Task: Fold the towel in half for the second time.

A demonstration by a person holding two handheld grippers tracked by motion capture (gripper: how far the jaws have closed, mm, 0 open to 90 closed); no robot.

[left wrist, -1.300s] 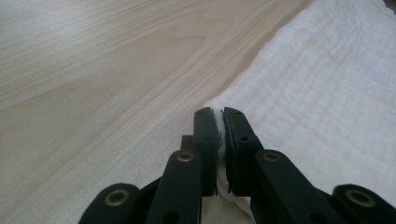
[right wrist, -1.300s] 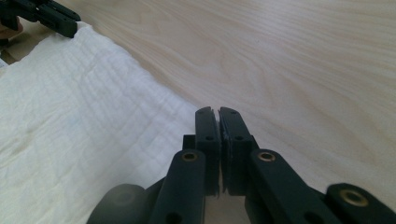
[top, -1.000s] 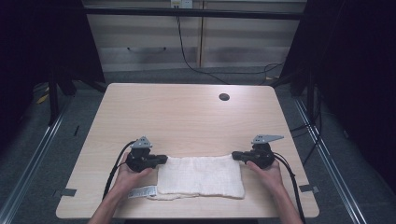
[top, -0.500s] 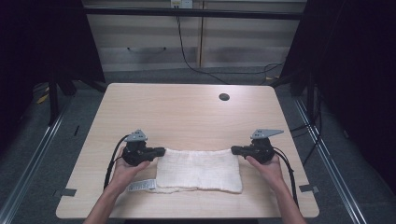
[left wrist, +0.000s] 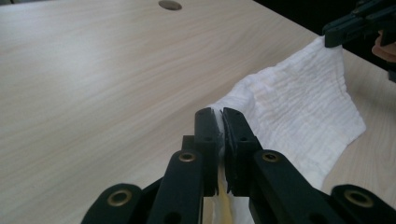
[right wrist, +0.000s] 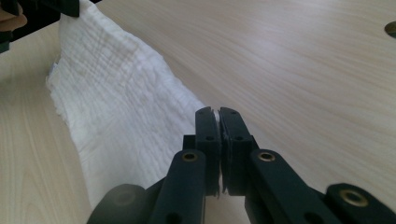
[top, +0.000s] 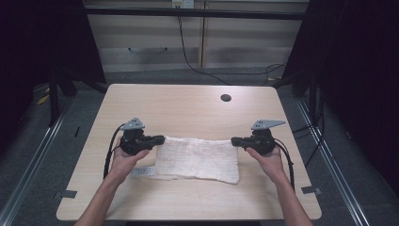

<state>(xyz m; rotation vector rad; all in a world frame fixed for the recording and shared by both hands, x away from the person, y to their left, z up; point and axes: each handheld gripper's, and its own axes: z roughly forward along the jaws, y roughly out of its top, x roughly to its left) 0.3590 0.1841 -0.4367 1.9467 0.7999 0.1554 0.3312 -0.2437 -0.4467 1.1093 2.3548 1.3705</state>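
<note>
A white crinkled cloth (top: pixel 197 159) is stretched between both grippers over the near half of the wooden table (top: pixel 188 113). My left gripper (top: pixel 160 140) is shut on its far left corner, and the cloth (left wrist: pixel 299 112) runs away from the pinched jaws. My right gripper (top: pixel 234 141) is shut on the far right corner, with the cloth (right wrist: pixel 116 107) sloping off to the left. The held far edge is lifted while the near edge rests on the table. A small label (top: pixel 142 172) sticks out at the cloth's near left corner.
A round cable hole (top: pixel 226 98) sits in the table's far right part. Cables trail from both grippers toward the table's near edge. Dark floor and metal rails surround the table.
Both grippers have moved away from the person and slightly up, drawing the cloth's far edge with them; the cloth now lies further up the table and more stretched.
</note>
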